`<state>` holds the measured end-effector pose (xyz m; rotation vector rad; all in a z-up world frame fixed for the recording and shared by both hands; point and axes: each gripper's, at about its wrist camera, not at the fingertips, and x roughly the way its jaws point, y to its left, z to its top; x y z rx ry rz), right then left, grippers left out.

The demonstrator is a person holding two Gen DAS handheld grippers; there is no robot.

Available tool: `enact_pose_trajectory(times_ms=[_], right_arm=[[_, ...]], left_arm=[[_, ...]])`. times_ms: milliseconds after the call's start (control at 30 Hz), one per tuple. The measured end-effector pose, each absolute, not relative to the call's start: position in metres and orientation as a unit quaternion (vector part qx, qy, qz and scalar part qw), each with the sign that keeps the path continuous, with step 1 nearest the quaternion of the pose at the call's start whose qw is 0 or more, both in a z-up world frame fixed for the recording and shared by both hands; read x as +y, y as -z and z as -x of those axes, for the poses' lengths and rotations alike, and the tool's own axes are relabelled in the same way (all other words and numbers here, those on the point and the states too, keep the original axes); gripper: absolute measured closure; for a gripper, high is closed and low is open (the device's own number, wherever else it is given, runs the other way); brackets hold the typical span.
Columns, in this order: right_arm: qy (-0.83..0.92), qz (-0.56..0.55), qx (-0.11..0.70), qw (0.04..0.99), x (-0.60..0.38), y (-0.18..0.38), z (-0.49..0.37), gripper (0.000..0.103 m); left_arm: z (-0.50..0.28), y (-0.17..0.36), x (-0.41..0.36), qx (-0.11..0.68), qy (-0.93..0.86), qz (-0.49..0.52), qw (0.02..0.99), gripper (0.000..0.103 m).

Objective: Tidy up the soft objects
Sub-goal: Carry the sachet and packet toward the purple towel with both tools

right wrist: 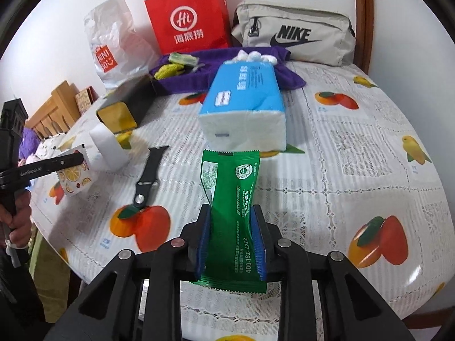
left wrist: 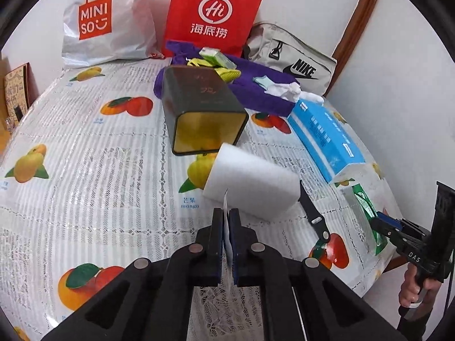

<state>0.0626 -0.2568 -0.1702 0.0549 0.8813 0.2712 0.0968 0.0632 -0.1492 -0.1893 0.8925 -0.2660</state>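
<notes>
wall [right wrist: 398, 5]: white | door frame [left wrist: 357, 20]: brown wood | wooden furniture [right wrist: 57, 105]: left of table

Both fisheye cameras are looking forward and steeply down along their own gripper, close above the bench [left wrist: 85, 147]. Both views are sharing the red bag [right wrist: 187, 20], tissue pack [left wrist: 327, 139] and dark tin [right wrist: 122, 108].

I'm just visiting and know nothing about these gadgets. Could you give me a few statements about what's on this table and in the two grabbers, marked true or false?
1. The right gripper clamps a green packet. True.
2. The left gripper holds the black strap. False: it pinches a thin fruit-printed sachet; the strap lies on the table.
3. The dark tin lies on its side. True.
4. The blue tissue pack sits inside the red bag. False: it lies on the tablecloth.
</notes>
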Motion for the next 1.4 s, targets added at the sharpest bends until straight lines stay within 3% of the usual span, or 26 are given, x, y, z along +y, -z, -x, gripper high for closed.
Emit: enact_pose_trajectory(times_ms=[700, 1400], right_arm=[[-0.142, -0.022, 0.388, 0.910, -0.261, 0.116, -0.075, 0.077], [-0.154, 0.011, 0.366, 0.918, -0.240, 0.071, -0.188, 0.077]], left_arm=[[-0.110, 0.096, 0.063, 0.398, 0.125, 0.091, 0.904, 0.098], [-0.198, 0.063, 0.056, 0.387, 0.128, 0.077, 0.910, 0.098]])
